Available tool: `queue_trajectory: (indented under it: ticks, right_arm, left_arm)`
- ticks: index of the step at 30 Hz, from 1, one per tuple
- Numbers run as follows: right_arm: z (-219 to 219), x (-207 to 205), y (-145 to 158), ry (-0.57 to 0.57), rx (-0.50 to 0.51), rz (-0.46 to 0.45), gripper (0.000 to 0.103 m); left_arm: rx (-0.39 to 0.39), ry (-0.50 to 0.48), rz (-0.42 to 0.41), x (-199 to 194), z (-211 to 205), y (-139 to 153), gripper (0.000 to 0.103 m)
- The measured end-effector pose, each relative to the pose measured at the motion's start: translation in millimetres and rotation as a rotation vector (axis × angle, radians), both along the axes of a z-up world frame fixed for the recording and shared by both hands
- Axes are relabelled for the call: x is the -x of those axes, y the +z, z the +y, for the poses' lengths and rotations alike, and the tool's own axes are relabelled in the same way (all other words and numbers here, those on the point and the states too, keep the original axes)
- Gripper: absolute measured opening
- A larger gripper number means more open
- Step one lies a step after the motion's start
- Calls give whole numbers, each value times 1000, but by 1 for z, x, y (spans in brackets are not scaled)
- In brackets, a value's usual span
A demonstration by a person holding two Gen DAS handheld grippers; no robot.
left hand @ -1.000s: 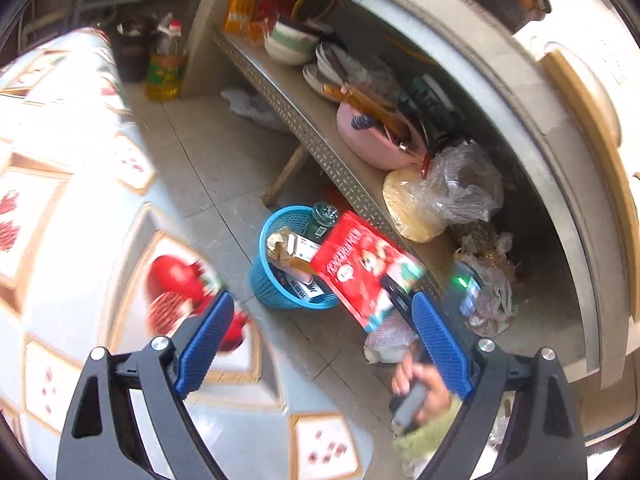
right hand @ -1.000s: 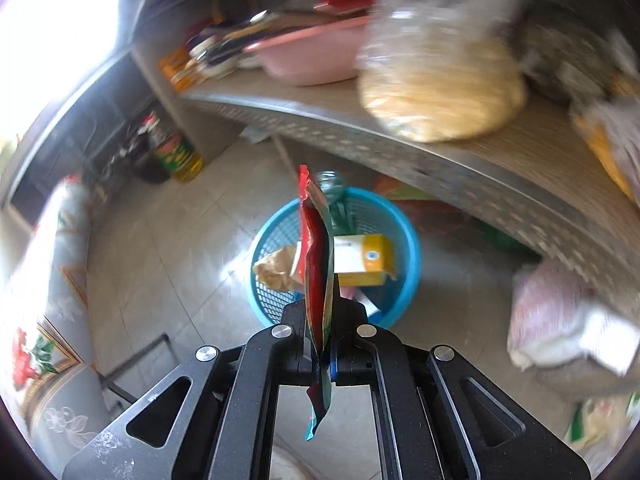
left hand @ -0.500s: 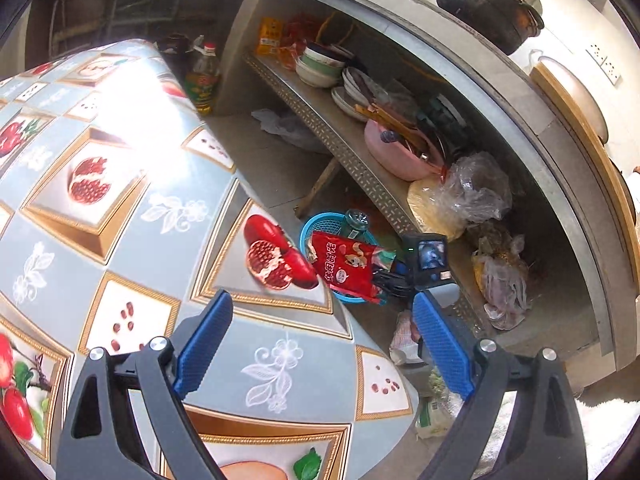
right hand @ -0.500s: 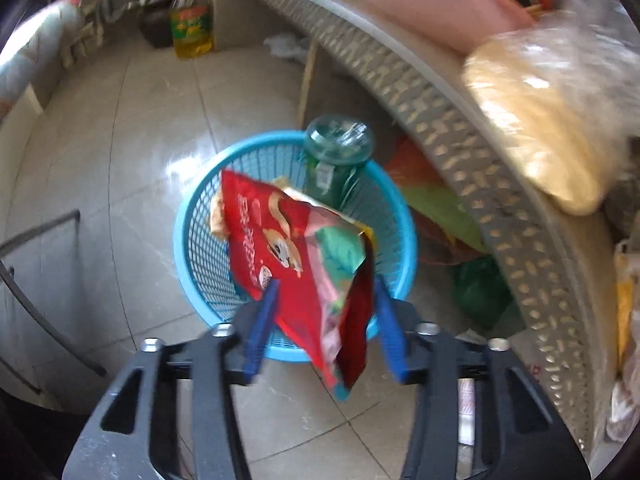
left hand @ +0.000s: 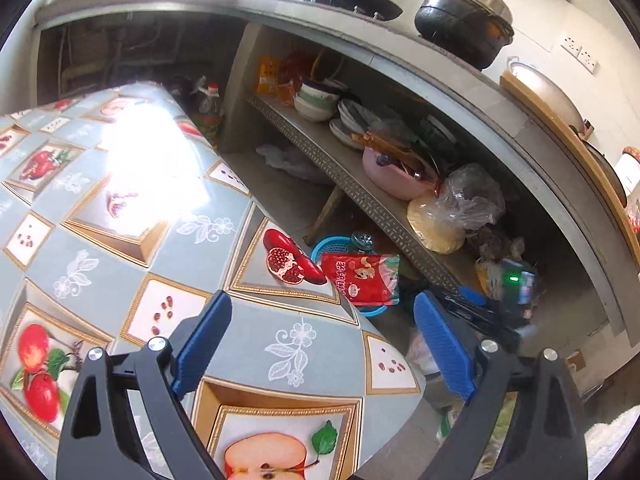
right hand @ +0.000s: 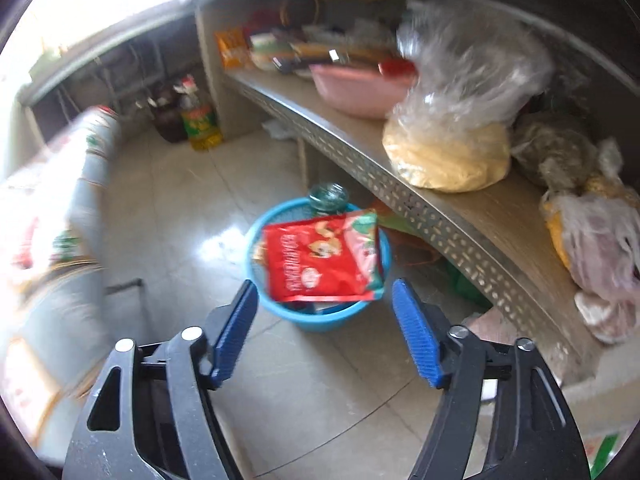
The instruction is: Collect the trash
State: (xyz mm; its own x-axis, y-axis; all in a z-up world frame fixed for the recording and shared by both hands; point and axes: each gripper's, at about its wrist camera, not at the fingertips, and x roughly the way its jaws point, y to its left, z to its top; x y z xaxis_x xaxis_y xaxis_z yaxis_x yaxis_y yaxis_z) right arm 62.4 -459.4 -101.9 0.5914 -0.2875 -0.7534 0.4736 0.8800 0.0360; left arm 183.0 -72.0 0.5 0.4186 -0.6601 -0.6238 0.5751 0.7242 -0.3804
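Note:
A red snack packet lies flat across the top of the blue mesh basket on the tiled floor, free of any grip. My right gripper hangs above and in front of the basket, its jaws opening wide with nothing between the blue pads. In the left wrist view the same packet and the basket show past the table's corner, with the right gripper beside them. My left gripper stands open and empty over the fruit-patterned tablecloth.
A green-capped bottle stands in the basket behind the packet. A metal shelf overhangs the basket, carrying a pink basin and a bag of yellow grain. An oil bottle stands on the floor at the back.
My right gripper went from shut on the upright packet to open. The packet dropped flat onto the basket. The right hand drew back and up. My left gripper swung back over the table.

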Motion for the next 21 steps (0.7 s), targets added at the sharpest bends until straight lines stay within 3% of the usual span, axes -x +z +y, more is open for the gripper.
queue_trajectory:
  ticks: [4,7,12,17,21]
  right_arm:
    - [29,30,38,33,-56,-89,87]
    - [55,42,62,75,-62,-139,95]
    - [109,60,96,145,14,-206,95]
    - [153,77,110,226,30,-250,95]
    - [179,85,119,271,109,-247,95]
  left_arm:
    - [25,49,-87,28,17,10,97]
    - [47,98,-102,47,28,13,97]
    - [53,183,-116,79,45,14,97]
    - [-35,310,-154,106,50,13,97]
    - [-122,387,-235,127,48,15,97]
